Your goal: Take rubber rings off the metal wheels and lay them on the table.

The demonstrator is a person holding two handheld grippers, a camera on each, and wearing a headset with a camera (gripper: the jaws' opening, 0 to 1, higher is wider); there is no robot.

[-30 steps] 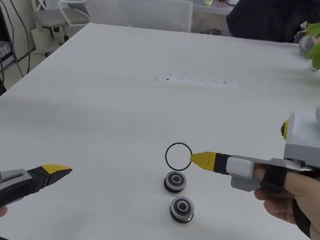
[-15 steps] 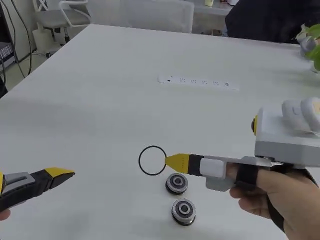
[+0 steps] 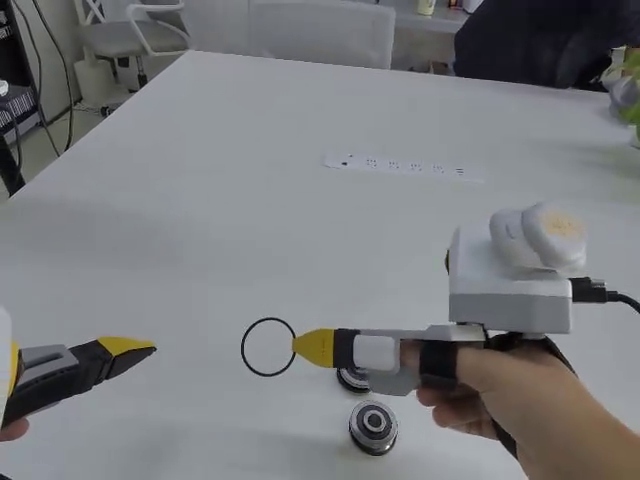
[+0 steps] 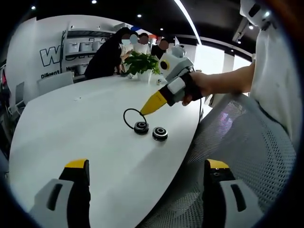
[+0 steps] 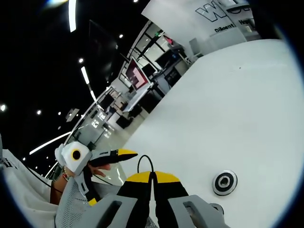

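My right gripper (image 3: 312, 346) is shut on a thin black rubber ring (image 3: 268, 347), holding it by its right edge to the left of the wheels. Its jaws press together in the right gripper view (image 5: 153, 176), with the ring (image 5: 144, 163) arching above them. Two metal wheels sit near the table's front edge: one (image 3: 373, 425) in plain sight, the other (image 3: 350, 380) half hidden behind the gripper. My left gripper (image 3: 125, 349) hovers at the lower left, its jaws wide apart and empty (image 4: 146, 164). From there I see the ring (image 4: 132, 116) and both wheels (image 4: 141, 127) (image 4: 160, 133).
A white power strip (image 3: 405, 165) lies across the middle of the white table (image 3: 200, 180). White chairs (image 3: 130, 30) stand beyond the far edge. A potted plant (image 4: 142, 61) and several people are at the far end.
My right gripper has carried the ring leftward, away from the two wheels. The left gripper has stayed about where it was, and the wheels have not moved.
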